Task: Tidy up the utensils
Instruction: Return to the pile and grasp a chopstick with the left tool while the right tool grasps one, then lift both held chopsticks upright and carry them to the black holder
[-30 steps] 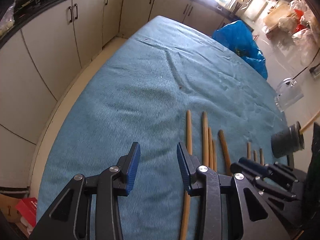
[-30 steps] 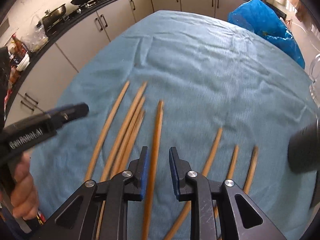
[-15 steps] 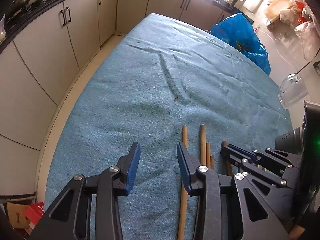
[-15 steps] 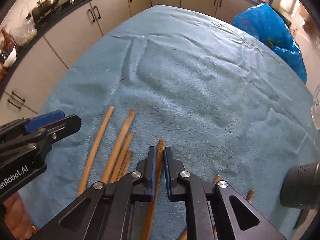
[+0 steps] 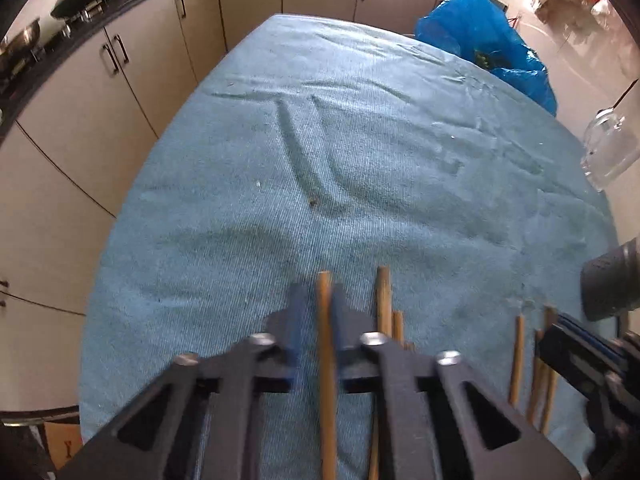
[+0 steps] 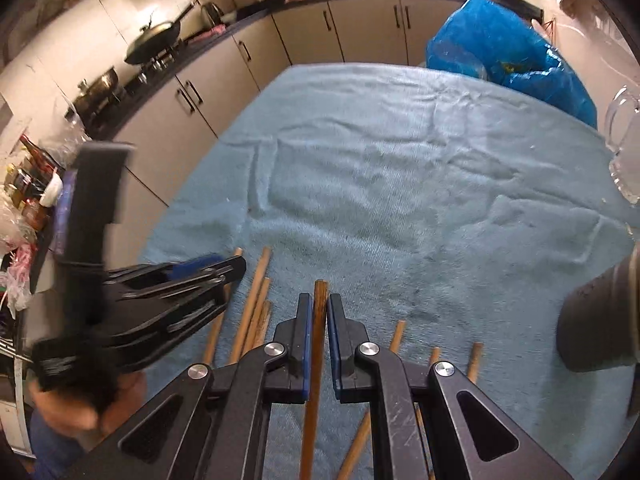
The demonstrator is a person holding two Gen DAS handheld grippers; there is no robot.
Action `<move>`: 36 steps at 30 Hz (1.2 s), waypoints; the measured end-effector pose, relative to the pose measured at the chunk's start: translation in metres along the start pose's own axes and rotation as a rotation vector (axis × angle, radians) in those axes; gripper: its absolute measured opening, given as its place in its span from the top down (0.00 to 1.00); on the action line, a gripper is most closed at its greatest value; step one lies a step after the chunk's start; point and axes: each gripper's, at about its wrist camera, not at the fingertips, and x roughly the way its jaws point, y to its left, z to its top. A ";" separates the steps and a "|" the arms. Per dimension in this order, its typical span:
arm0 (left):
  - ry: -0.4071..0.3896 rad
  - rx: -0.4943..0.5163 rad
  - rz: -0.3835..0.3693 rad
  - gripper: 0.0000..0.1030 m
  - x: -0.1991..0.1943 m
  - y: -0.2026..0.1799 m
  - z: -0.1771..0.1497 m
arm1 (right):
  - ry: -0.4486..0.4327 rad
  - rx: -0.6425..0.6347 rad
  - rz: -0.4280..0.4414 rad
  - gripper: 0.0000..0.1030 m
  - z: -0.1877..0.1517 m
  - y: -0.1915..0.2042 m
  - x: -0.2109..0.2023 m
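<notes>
Several wooden chopsticks lie on a blue cloth [image 5: 360, 168]. My left gripper [image 5: 318, 300] points steeply down, its jaws closing onto a light chopstick [image 5: 326, 360] that sits pinched between the blue pads. Two more chopsticks [image 5: 384, 300] lie just to its right. My right gripper [image 6: 319, 308] is shut on a darker brown chopstick [image 6: 314, 368] that runs back under it. In the right wrist view the left gripper [image 6: 224, 270] shows at the left, over loose chopsticks [image 6: 256, 296]. The right gripper [image 5: 560, 340] shows at the right edge of the left wrist view.
A dark cup [image 6: 600, 320] stands at the right on the cloth, with a glass mug [image 6: 624, 152] beyond it. A blue plastic bag [image 6: 512, 52] sits past the far right edge. Kitchen cabinets [image 5: 120, 92] and a stove with a pan [image 6: 156, 40] run along the left.
My left gripper shifted over the leftmost chopstick and its jaws closed from wide open onto it. My right gripper shut on the dark chopstick and rose with it.
</notes>
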 end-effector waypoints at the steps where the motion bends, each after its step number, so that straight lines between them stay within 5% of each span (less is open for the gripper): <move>1: -0.006 -0.005 0.002 0.95 0.000 -0.001 0.000 | -0.008 0.000 0.006 0.92 0.002 -0.004 -0.005; 6: -0.065 -0.026 -0.040 0.95 -0.023 0.007 -0.013 | -0.092 0.014 0.042 0.92 -0.003 -0.008 -0.034; 14: -0.365 -0.030 -0.055 0.95 -0.143 0.013 -0.059 | -0.337 -0.025 0.068 0.92 -0.025 -0.003 -0.109; 19: -0.475 -0.029 -0.052 0.95 -0.191 0.007 -0.092 | -0.469 -0.078 0.063 0.92 -0.055 0.006 -0.147; 36: -0.563 0.002 -0.063 0.95 -0.247 -0.011 -0.130 | -0.600 -0.038 0.087 0.92 -0.101 -0.008 -0.196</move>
